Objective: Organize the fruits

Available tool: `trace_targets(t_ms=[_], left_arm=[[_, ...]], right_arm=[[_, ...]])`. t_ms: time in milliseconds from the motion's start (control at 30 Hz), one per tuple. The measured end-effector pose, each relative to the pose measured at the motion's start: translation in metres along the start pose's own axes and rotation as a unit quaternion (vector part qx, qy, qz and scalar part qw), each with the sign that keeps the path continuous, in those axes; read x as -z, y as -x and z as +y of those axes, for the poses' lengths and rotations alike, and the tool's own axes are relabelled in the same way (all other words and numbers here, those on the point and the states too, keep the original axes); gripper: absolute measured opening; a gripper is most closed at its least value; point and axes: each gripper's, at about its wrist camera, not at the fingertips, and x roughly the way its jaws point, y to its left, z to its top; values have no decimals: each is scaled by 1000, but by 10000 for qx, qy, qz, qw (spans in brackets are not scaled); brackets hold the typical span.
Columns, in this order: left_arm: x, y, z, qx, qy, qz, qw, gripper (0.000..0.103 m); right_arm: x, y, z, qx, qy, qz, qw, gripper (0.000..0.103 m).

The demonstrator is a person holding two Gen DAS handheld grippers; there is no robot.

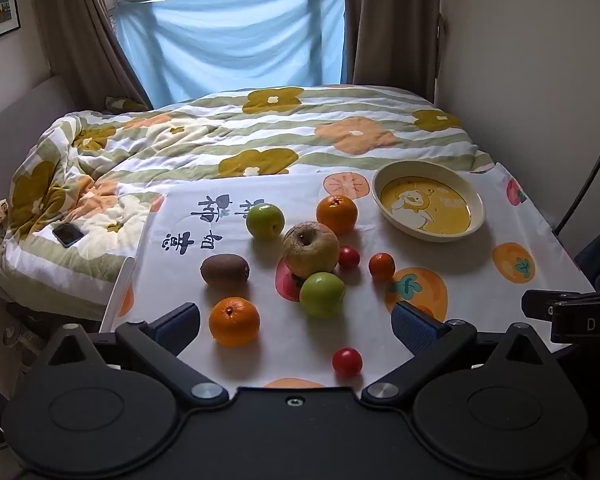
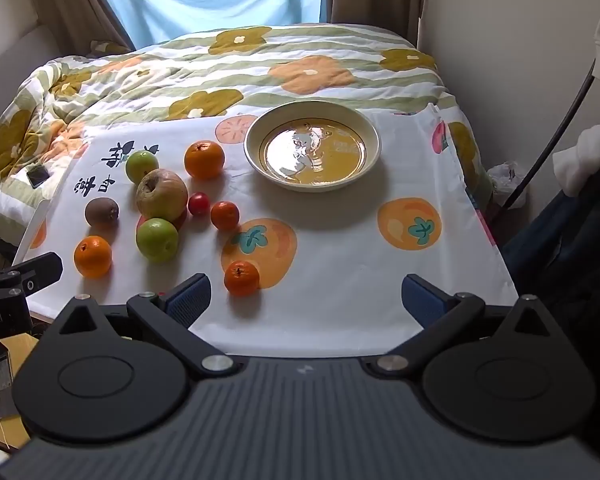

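Observation:
Several fruits lie on a white cloth-covered table (image 2: 340, 264): two oranges (image 1: 234, 321) (image 1: 337, 214), two green apples (image 1: 322, 294) (image 1: 265, 221), a wrinkled brown apple (image 1: 310, 249), a kiwi (image 1: 225, 269), small red tomatoes (image 1: 347, 362) (image 1: 348, 257) and a small tangerine (image 1: 381, 267). A cream bowl (image 2: 374, 136) with a yellow cartoon bottom stands empty at the far right. My left gripper (image 1: 296, 320) is open and empty over the near edge. My right gripper (image 2: 306, 298) is open and empty, with a small tangerine (image 2: 242, 278) just ahead of its left finger (image 2: 188, 300).
A bed with a flowered quilt (image 1: 260, 136) lies behind the table, with a phone (image 1: 68, 234) on it. A wall is at the right, a curtained window behind. The other gripper shows at each view's edge (image 1: 572, 312) (image 2: 16, 280).

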Motion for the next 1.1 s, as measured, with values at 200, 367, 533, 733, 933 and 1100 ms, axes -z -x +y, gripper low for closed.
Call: trace_targets(t_ms=[200, 367, 533, 733, 933, 1100], left_arm=[[3, -2, 5, 22, 13, 21, 10000, 103], [-2, 2, 2, -49, -3, -23, 10000, 103], [-3, 1, 1, -62, 4, -25, 10000, 103], [-2, 1, 2, -62, 6, -37, 10000, 103], [-2, 0, 3, -61, 8, -34, 10000, 103], [-2, -1, 6, -54, 23, -15, 10000, 103]], right_arm=[[0, 0, 2, -1, -6, 2, 10000, 103], [-1, -1, 7, 4, 28, -62, 10000, 103], [0, 1, 4, -26, 42, -91, 9999, 103], [-1, 1, 5, -25, 44, -93, 9999, 103], [-1, 1, 6, -27, 44, -96, 9999, 103], [-1, 1, 8, -22, 53, -73, 10000, 103]])
